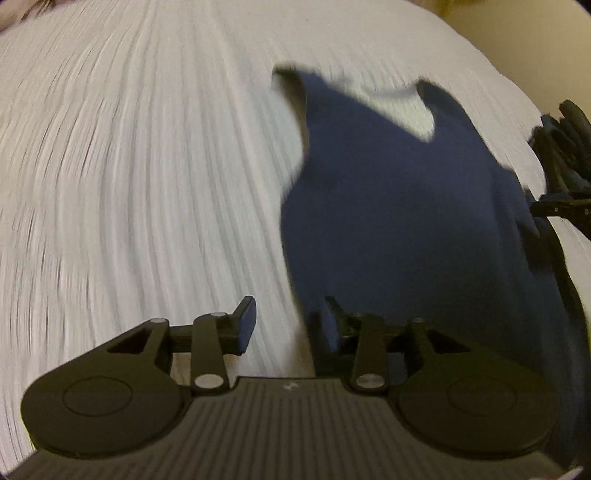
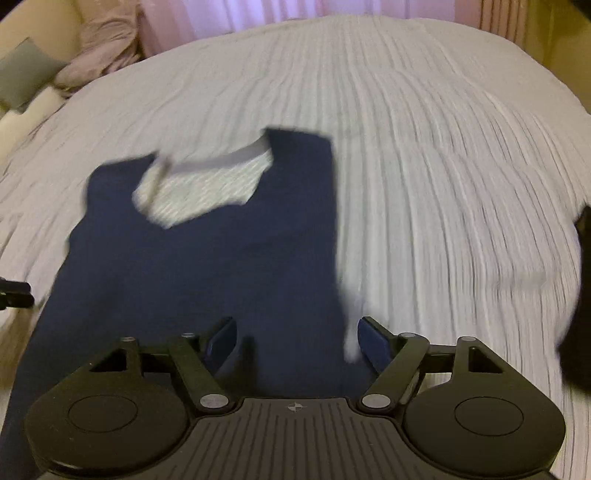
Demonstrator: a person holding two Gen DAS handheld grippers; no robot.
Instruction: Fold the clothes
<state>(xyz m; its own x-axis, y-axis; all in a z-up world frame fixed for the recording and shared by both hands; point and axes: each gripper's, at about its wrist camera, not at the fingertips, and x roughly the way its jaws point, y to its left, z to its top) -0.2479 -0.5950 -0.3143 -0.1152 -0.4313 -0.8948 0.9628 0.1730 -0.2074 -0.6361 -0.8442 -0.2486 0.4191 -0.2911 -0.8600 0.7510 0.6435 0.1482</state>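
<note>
Both wrist views are motion-blurred. A navy sleeveless top lies spread flat on a white ribbed bedspread, neckline away from the cameras, with the bedspread showing through the scooped neck opening and a pale band along the neck's far edge. In the right wrist view the garment fills the lower left and centre, its straight right edge running down toward the right gripper. That gripper's jaws stand well spread; the left finger sits over the navy fabric, the right finger over the bedspread just past the garment's edge, and no cloth is pinched between the pads. In the left wrist view the same top occupies the centre right, with its left edge running down toward the left gripper. Its jaws are parted with a clear gap; the right finger overlaps the dark fabric and is hard to make out, the left finger is over the bare bedspread, and nothing is visibly clamped. The other gripper shows at the right edge of this view. Pink bedding is bunched at the bed's far left corner, with a pink curtain behind.
</note>
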